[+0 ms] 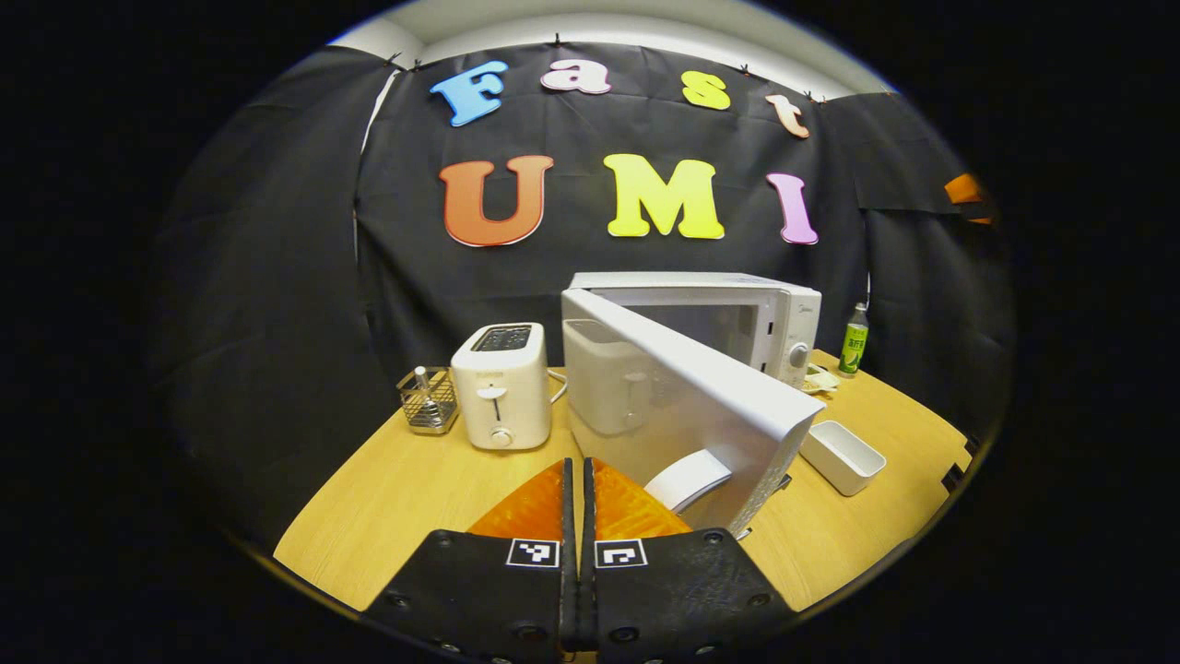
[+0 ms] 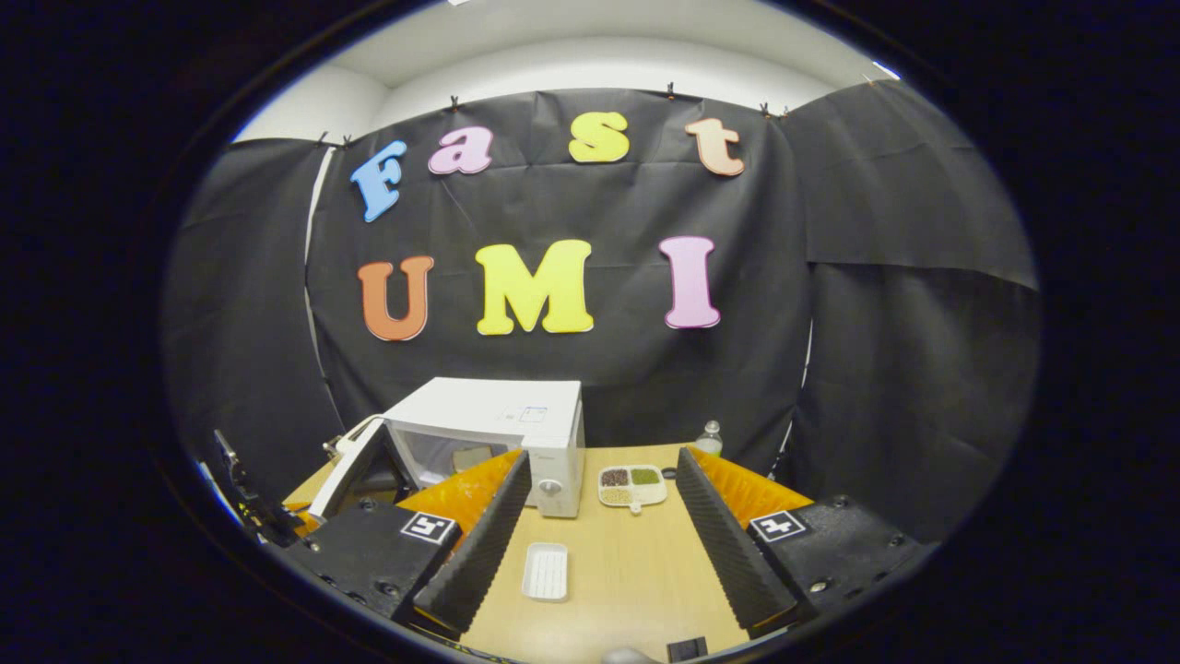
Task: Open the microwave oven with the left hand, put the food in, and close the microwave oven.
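The white microwave point(image 1: 737, 323) stands at the back of the wooden table, its door point(image 1: 682, 406) swung wide open toward me. The door's white handle point(image 1: 687, 480) lies just right of my left gripper point(image 1: 579, 466), which is shut with nothing between its fingers. In the right gripper view the microwave point(image 2: 498, 424) is ahead on the left with its door point(image 2: 355, 480) open. A divided plate of food point(image 2: 631, 486) sits on the table right of the microwave. My right gripper point(image 2: 605, 458) is wide open and empty, held above the table short of the plate.
A white toaster point(image 1: 501, 385) and a wire basket point(image 1: 429, 401) stand left of the microwave. A green bottle point(image 1: 855, 339) is at the back right. An empty white tray point(image 1: 843, 456) point(image 2: 546, 570) lies in front of the microwave. The table edge point(image 1: 369, 590) is close below.
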